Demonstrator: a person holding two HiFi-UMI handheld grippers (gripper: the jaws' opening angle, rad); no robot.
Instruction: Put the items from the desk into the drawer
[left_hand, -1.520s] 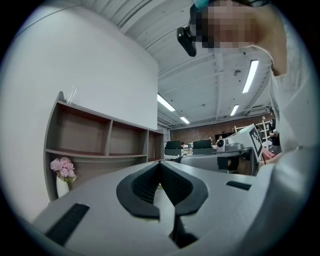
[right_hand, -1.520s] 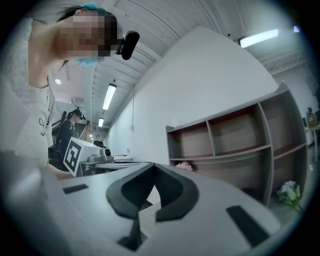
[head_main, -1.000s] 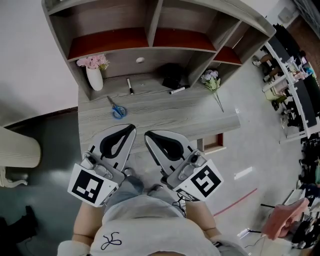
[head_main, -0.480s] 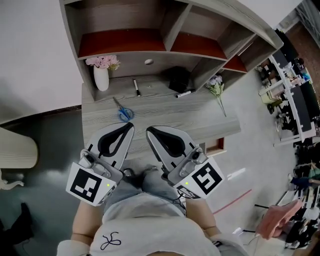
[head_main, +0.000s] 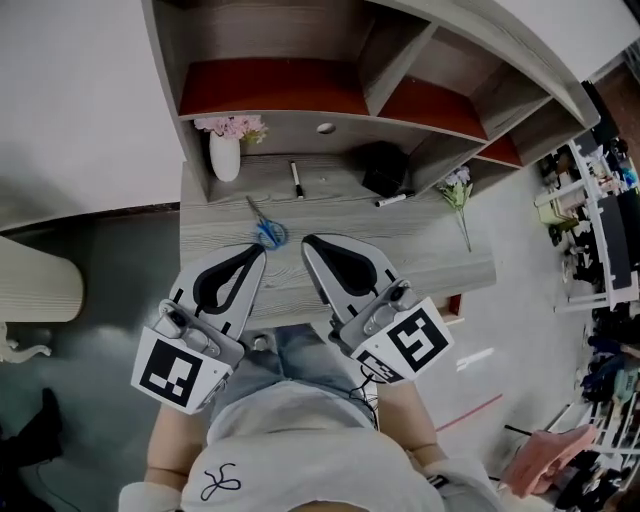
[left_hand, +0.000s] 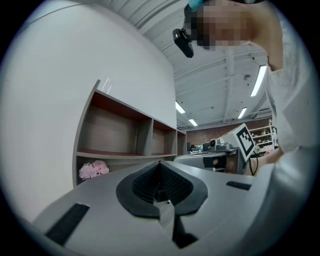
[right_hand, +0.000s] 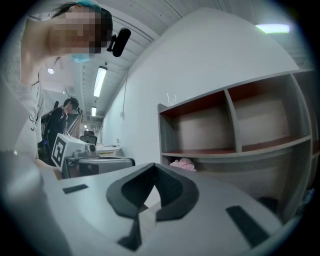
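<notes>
Everything you have to stow is still out on the desk (head_main: 350, 225): the blue-handled scissors (head_main: 266, 231) near its front edge, a black marker (head_main: 296, 180) behind them, a second marker (head_main: 391, 200) just beside a black object (head_main: 384, 167) toward the right, and a flower sprig (head_main: 459, 190) at the far right end. The vase (head_main: 225, 157) of pink flowers stands at the back left, under the shelf unit (head_main: 300, 85).

Over the last second the desk has slid closer beneath you, so your left gripper (head_main: 258, 254) now ends just short of the scissors. Your right gripper (head_main: 310, 243) sits beside it over the front edge. Both gripper views show the jaws pressed together with nothing between them (the dark pads meet at the tip).

So you have closed in, but no item has been picked up yet. The scissors look like the nearest first pick, and you would need to part the left jaws before going down. I cannot make out the drawer clearly from here, so find it before you lift anything.
</notes>
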